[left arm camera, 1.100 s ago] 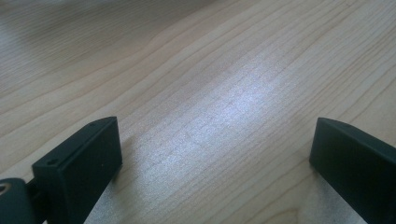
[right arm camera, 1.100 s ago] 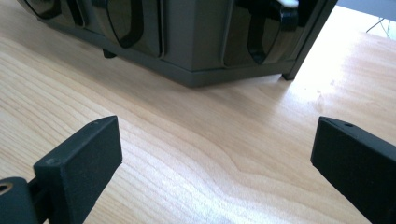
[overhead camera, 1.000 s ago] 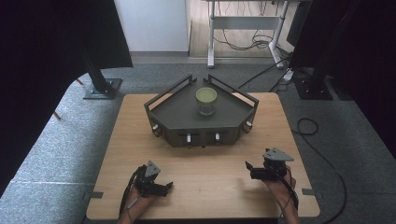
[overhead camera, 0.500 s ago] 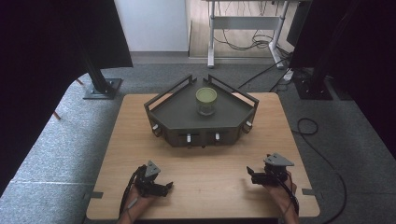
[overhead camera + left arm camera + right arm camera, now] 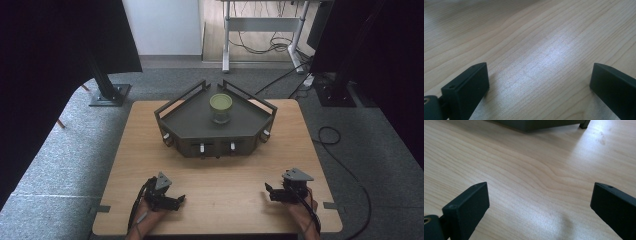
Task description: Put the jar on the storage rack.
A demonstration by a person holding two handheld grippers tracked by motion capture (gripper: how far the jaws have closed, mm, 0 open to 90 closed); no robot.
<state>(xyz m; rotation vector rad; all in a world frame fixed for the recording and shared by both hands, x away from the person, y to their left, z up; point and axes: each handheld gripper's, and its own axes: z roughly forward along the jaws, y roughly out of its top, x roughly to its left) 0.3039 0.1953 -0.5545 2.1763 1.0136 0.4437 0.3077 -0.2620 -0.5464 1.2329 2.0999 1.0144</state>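
The left gripper [image 5: 172,201] rests low on the near left part of the wooden table [image 5: 220,175], its jaws spread wide over bare wood; in the middle, toward the far edge, stands a dark angular tray [image 5: 190,122] with a green-lidded jar [image 5: 220,108] upright on it, well apart from both grippers; the jar's contents are too small to tell; the right gripper [image 5: 270,192] sits near the right front edge, jaws likewise wide apart, holding nothing.

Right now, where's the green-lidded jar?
In the high view, the jar stands upright on the dark tray, toward its far middle, well beyond both claws resting at the table's near edge.
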